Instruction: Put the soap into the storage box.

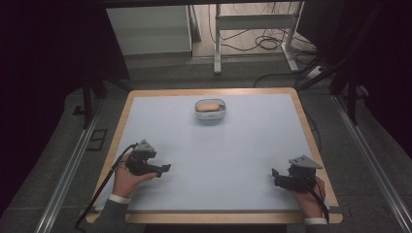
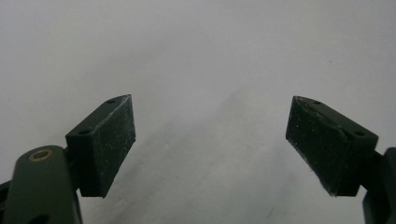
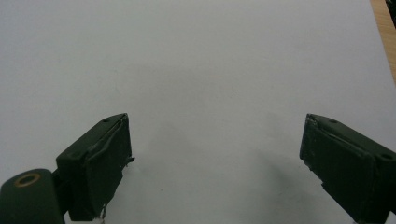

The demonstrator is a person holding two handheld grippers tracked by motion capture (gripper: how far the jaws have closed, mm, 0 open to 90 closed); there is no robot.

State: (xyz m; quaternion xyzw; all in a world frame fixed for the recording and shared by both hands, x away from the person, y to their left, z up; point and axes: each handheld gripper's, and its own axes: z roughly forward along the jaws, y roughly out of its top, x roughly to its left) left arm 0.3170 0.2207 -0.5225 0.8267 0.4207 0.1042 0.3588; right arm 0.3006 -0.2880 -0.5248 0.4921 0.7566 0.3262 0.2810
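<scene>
container: small white rounded tub [image 1: 210, 110], tan oval lump inside, far centre of bench
bench: matte pale sheet [image 1: 214, 155], wood rim
left gripper [image 2: 210, 140]: jaws wide, empty, gritty black pads
right gripper [image 3: 215, 158]: jaws wide, empty, bench's wood rim showing beyond

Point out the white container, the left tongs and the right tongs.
white container [image 1: 210, 115]: high view, on its front rim.
left tongs [image 1: 165, 169]: high view, between the open tips.
right tongs [image 1: 275, 175]: high view, between the open tips.
</scene>
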